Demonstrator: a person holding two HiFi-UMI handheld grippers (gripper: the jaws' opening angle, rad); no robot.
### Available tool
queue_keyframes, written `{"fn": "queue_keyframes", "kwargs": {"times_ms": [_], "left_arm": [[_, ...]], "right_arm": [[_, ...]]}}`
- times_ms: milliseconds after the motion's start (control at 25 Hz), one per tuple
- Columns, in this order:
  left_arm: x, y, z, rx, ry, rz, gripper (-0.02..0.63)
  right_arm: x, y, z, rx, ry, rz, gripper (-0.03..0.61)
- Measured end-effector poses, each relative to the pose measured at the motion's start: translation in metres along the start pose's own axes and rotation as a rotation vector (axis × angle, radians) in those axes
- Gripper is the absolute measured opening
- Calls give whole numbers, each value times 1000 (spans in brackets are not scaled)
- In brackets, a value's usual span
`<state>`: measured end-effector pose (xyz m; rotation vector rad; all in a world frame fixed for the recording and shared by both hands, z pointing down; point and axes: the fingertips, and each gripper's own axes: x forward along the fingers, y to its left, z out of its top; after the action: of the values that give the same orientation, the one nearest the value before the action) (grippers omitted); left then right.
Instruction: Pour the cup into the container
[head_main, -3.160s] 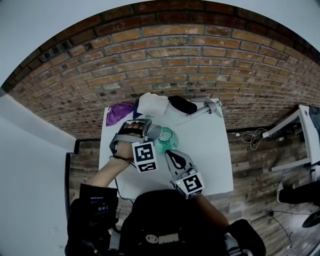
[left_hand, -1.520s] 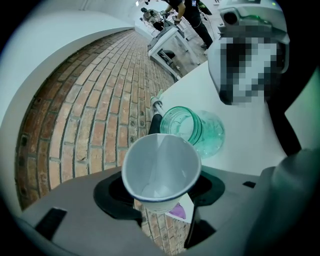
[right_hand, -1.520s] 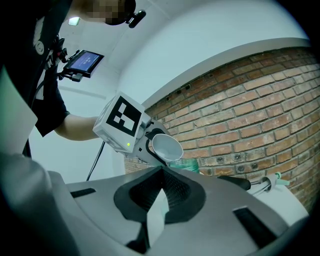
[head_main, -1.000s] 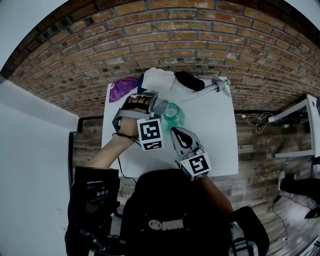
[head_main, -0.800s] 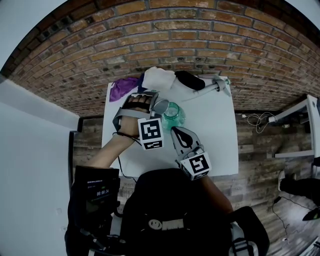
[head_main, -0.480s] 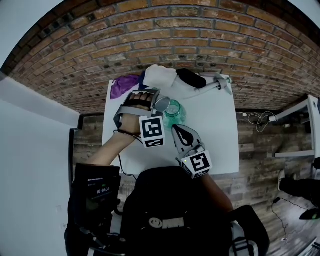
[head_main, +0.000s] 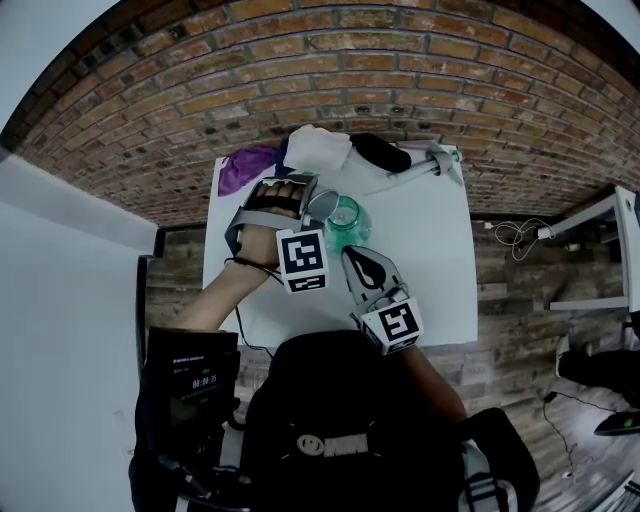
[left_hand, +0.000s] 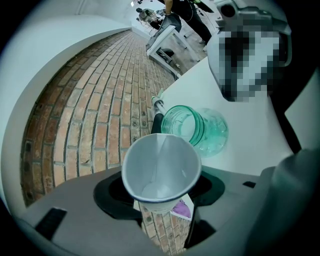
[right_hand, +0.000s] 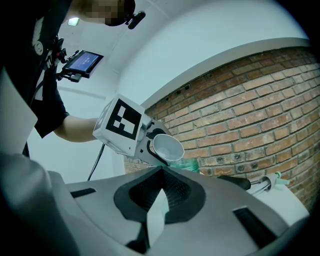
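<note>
Nearest first: the left gripper (left_hand: 160, 194) has its jaws clamped round the lower part of the white paper cup (left_hand: 161, 170), low centre in the left gripper view. The cup is tipped over with its mouth facing the camera.

If it were me, I'd get the cup's lip sitting right over the jar mouth before rolling the wrist any further. Go slow and don't squeeze harder, since paper cups squash.

The cup looks empty, just white wall and a bare bottom.

Right behind its rim, centre frame, is the green glass jar (left_hand: 192, 127), upright on the white desk (left_hand: 250, 135) with its mouth open. Whether there's anything clear in it I honestly can't tell through the tinted glass.

The right gripper (right_hand: 161, 170), lower middle of its own view, has its jaws closed on nothing and points toward the cup and jar.

Farthest off, at the upper left of the desk by the brick wall (head_main: 400, 70) in the head view, there's a purple cloth (head_main: 238, 167).
</note>
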<state>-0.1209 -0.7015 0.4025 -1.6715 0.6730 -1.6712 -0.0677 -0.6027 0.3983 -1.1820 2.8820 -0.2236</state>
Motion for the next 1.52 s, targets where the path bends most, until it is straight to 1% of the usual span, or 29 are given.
{"fn": "queue_keyframes", "kwargs": {"times_ms": [640,1520], "left_arm": [[0,0,1,30,7,22,281],[-1,1,2,48,16,35,281]], "right_arm": [[0,1,0,-5,-4,6,0],[1,3,1,-6,-3,11,0]]}}
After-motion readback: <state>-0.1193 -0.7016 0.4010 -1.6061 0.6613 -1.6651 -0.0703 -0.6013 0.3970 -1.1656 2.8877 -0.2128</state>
